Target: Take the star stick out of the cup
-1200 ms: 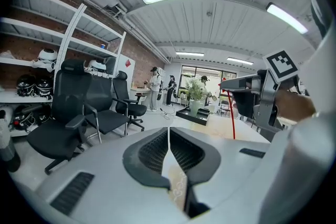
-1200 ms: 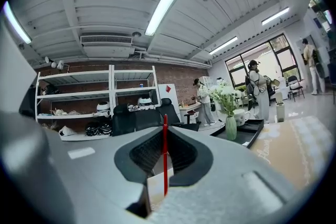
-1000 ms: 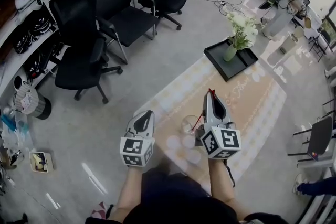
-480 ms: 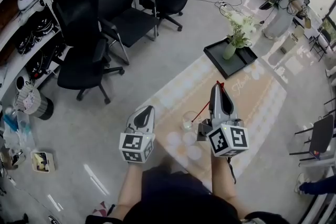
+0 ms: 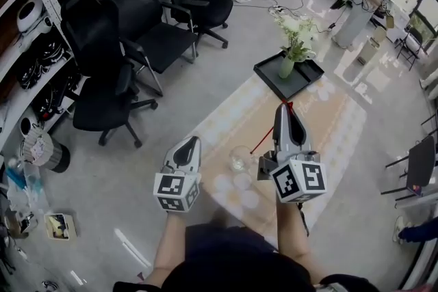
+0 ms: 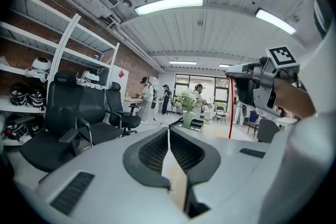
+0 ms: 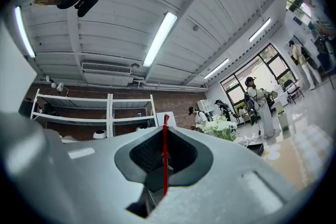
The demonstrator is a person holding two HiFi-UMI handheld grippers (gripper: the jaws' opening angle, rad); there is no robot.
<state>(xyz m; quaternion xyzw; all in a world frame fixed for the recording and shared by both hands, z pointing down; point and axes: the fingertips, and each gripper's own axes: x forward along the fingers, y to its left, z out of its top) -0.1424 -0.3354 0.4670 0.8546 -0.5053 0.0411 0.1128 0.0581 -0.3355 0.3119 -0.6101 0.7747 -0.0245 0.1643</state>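
A thin red star stick slants down from my right gripper, which is shut on its upper part. The stick's lower end sits at the right rim of a clear glass cup on the table; whether it is still inside I cannot tell. In the right gripper view the star stick stands upright between the jaws of the right gripper. My left gripper hovers left of the cup, shut and holding nothing. The left gripper view shows the left gripper and the star stick hanging from the right gripper.
A black tray with a green vase of white flowers stands at the table's far end. Black office chairs stand on the floor to the left, before shelves. People stand at the far end of the room.
My right gripper has lifted away from the cup with the star stick, whose lower end rose from inside the cup to its rim. The left gripper has barely moved.
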